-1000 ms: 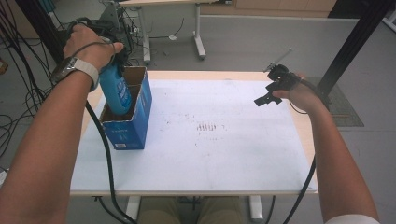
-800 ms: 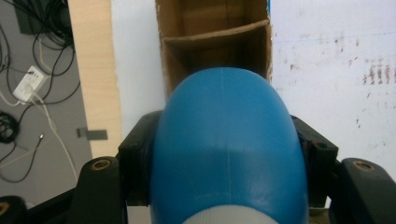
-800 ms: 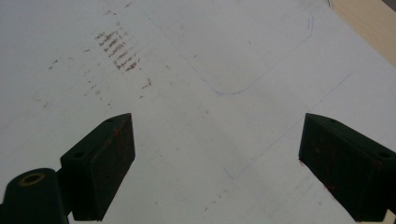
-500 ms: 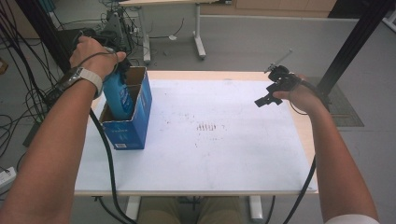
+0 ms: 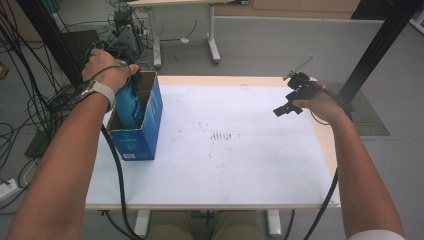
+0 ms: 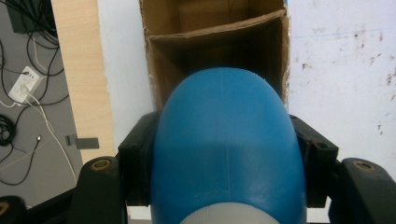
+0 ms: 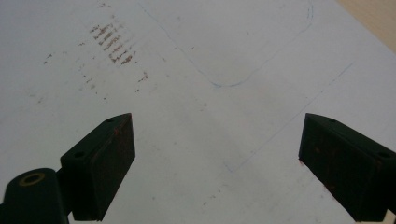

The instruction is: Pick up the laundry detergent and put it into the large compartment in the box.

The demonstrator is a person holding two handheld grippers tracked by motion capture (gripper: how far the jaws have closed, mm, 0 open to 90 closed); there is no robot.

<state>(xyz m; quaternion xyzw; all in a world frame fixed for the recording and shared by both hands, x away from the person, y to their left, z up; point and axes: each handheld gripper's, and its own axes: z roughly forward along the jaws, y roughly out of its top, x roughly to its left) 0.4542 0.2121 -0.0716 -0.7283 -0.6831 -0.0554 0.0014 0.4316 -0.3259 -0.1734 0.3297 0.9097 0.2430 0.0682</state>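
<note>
Left gripper: black jaws clamped on both sides of the bottle.
Bottle: smooth blue plastic, rounded dome end, faint mould seam; lower part inside the box, at the table's left edge.
Box: blue outside, raw brown corrugated card inside, open top, card divider.
Right gripper: jaws spread wide, nothing between them, above the sheet.
Sheet: white, flat, rust-brown smudges, thin pen outlines.

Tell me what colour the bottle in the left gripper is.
Blue; the bottle shows best in the left gripper view.

A blue bottle, blue cardboard box, and rust-speckled white table sheet.
</note>
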